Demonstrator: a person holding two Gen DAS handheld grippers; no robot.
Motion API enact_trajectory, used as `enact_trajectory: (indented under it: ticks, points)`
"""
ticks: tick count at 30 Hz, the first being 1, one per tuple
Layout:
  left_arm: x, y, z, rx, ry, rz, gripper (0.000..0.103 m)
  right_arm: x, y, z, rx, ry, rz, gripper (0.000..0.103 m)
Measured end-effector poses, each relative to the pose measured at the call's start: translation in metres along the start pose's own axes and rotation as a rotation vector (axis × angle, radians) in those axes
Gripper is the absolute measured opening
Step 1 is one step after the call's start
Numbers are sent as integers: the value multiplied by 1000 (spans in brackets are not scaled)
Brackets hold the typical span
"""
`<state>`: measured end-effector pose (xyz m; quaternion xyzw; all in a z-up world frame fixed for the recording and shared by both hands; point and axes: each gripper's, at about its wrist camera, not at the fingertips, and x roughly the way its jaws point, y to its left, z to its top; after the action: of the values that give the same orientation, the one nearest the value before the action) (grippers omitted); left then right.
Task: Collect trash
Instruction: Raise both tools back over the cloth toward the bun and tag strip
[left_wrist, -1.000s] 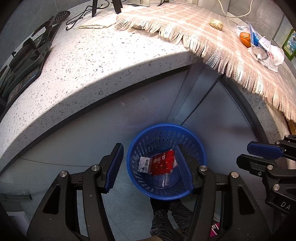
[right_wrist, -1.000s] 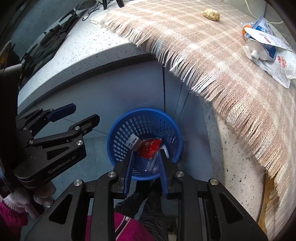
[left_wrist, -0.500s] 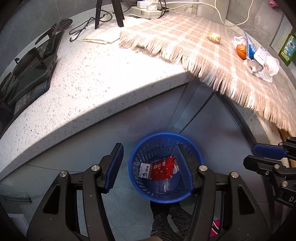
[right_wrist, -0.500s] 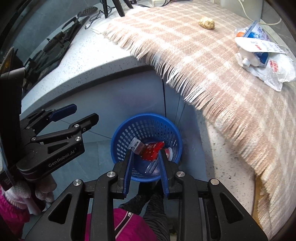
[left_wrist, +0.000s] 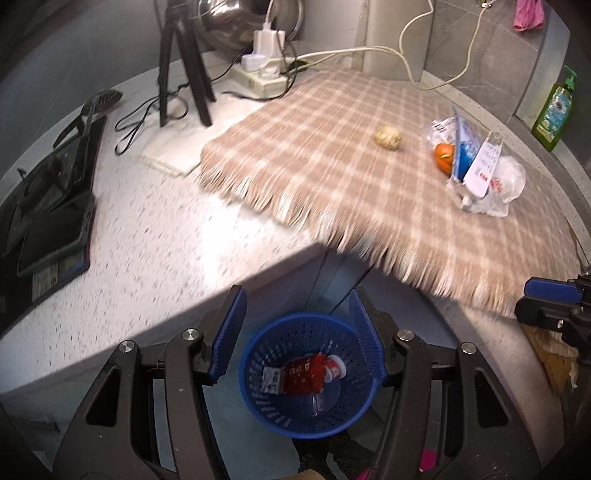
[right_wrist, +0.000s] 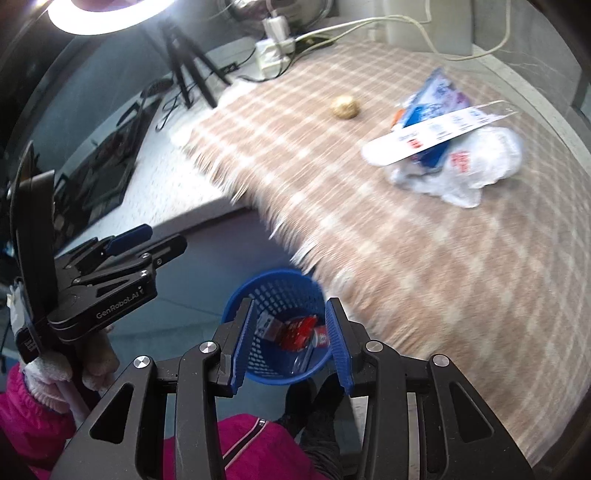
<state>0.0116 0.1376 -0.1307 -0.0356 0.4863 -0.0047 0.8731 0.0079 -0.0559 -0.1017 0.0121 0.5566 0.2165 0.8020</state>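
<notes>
Black left gripper (right_wrist: 147, 243) reads "GenRobot.AI"; other labels illegible.

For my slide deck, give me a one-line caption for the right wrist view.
Right gripper, empty, jaws opening above a blue basket of wrappers, with more trash on the plaid cloth.

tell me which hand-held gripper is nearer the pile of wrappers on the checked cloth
Right. The right hand-held gripper, jaws opening and empty, hangs over the blue basket on the pile's side; the left hand-held gripper is farther off, beyond the basket.
</notes>
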Motion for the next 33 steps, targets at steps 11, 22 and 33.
enact_trajectory:
  ticks: [11,22,33]
  points:
    - [6,-37,47,69,-40,-39,59,-35,-85,17,217,-107,-51,37]
    - [25,-62,92,100,-54,-63,59,-41,-161,45,377,-160,-81,37]
    - [55,-76,130,101,-33,-75,59,-25,-195,69,430,-140,-23,37]
